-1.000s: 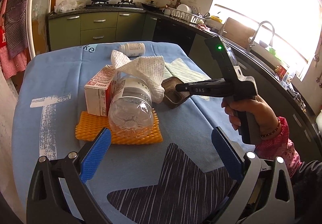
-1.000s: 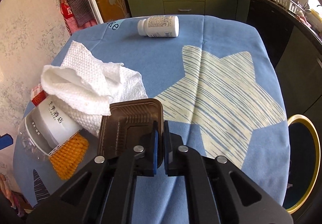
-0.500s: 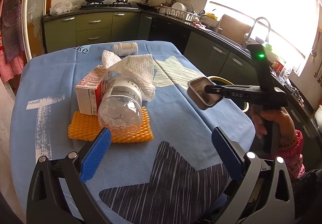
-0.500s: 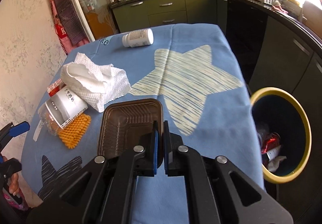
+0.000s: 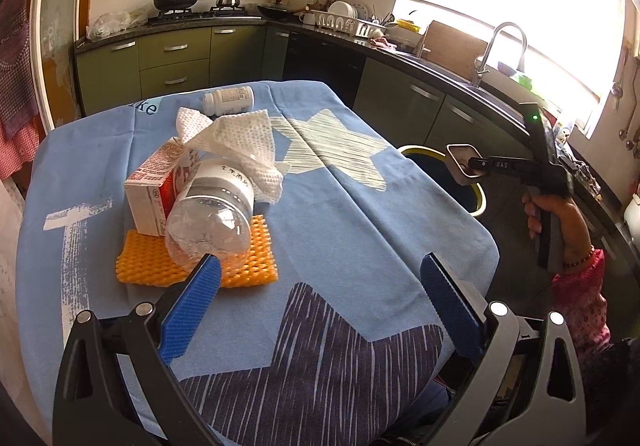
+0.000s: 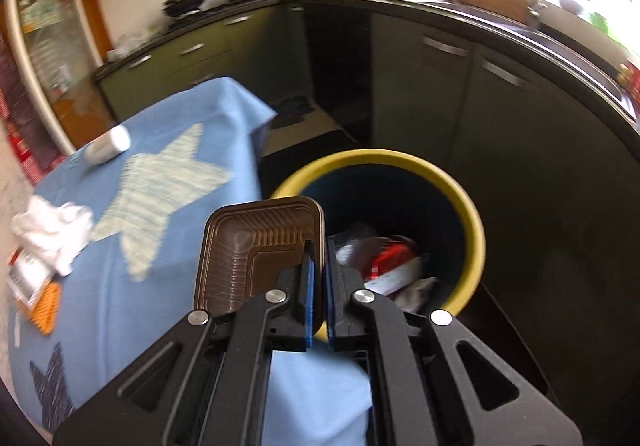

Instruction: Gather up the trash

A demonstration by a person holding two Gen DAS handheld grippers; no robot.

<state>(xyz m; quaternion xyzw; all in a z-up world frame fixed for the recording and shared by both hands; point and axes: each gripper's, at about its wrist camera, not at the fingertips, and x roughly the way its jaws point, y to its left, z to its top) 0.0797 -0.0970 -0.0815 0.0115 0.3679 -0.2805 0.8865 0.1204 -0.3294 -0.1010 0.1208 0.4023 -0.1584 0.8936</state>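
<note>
My right gripper (image 6: 318,266) is shut on the rim of a brown plastic tray (image 6: 256,246) and holds it in the air at the table's edge, beside the yellow-rimmed trash bin (image 6: 472,213). The tray (image 5: 462,163) and bin (image 5: 478,201) also show in the left wrist view. My left gripper (image 5: 320,278) is open and empty above the table's near side. On the blue cloth lie a clear plastic bottle (image 5: 212,213), a red and white carton (image 5: 150,191), a white paper towel (image 5: 240,143), an orange foam net (image 5: 192,262) and a white pill bottle (image 5: 228,99).
The bin holds red and white trash (image 6: 392,266). The table with the blue star cloth (image 5: 360,226) stands left of the bin. Dark green kitchen cabinets (image 6: 460,85) and a counter with a sink (image 5: 496,49) run behind and to the right.
My right gripper has lifted the brown tray off the table and carried it right, to the bin's edge. My left gripper has stayed open in about the same place.
</note>
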